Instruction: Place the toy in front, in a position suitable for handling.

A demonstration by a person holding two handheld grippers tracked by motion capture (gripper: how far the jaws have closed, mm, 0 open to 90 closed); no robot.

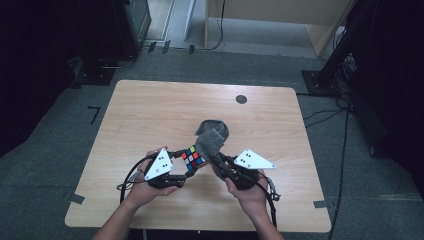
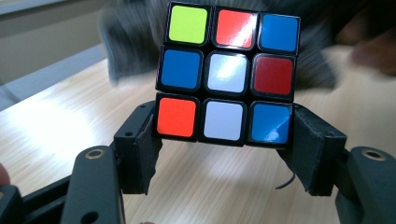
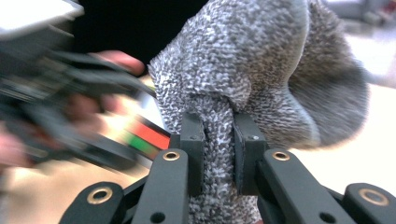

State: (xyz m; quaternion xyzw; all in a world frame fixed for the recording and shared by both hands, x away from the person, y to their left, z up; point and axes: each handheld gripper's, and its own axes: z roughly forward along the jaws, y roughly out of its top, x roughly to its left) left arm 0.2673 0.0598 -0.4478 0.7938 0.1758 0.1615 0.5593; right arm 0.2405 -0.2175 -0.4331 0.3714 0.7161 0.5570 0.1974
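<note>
A cube (image 1: 194,157) with 9 coloured squares on the face toward the camera is held clear of the table (image 1: 150,110), near the table's near-middle, between the 2 hands. It is clamped by the left gripper (image 1: 186,165): in the left gripper view the jaws stand about half open, and their pads (image 2: 144,149) press on the bottom row of the cube (image 2: 229,74) from both sides. A grey cloth (image 1: 210,142) is pinched by the right gripper (image 1: 216,159), whose jaws are almost fully closed, with only a thin fold of cloth (image 3: 261,74) between the pads (image 3: 194,140). The rest of the cloth bunches up above the jaws and hangs just to the right of the cube, at or just off its far right side; contact cannot be confirmed. Its shadow is cast on the table beyond.

The work appears to be wiping the cube with the cloth. Both pick-ups are judged done, since cube and cloth are each gripped and lifted and brought together. The wiping itself is judged to be at an early or middle stage: the face turned toward the left gripper's camera is uncovered and glossy, with glare on its squares, and no dirt can be made out, so how much is wiped cannot be told. Left to do, by this reading: the remaining faces are to be rubbed, then cube and cloth set back on the table.
</note>
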